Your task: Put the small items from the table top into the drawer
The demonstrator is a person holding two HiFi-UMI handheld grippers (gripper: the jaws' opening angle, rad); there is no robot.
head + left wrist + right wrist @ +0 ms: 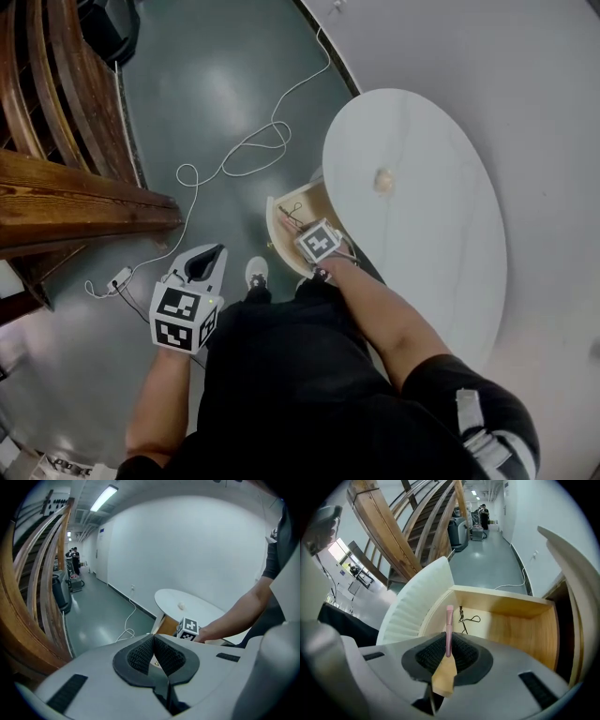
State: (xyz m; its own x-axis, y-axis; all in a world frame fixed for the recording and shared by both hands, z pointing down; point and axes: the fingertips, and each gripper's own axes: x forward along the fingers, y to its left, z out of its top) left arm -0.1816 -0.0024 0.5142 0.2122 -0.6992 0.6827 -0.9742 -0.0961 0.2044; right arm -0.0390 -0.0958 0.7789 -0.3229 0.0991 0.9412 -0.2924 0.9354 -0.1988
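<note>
Location: indoor corridor of a public or office building. Indicators: glossy grey-green floor (216, 84), plain white wall (197, 550), ceiling strip light (104, 498) at upper left, curved timber staircase (56, 187) at left, white oval desk (422, 234), loose cable (244, 155) on floor.

White oval table top (441, 253), center-right of the head view, carries one small pale item (383, 178) near its upper middle. Wooden drawer (274, 225) is open at its left edge, with a thin black wiry item (463, 617) on the bottom. Grey-green floor (206, 84), upper left, has a white cable (246, 155) looping across it.
</note>
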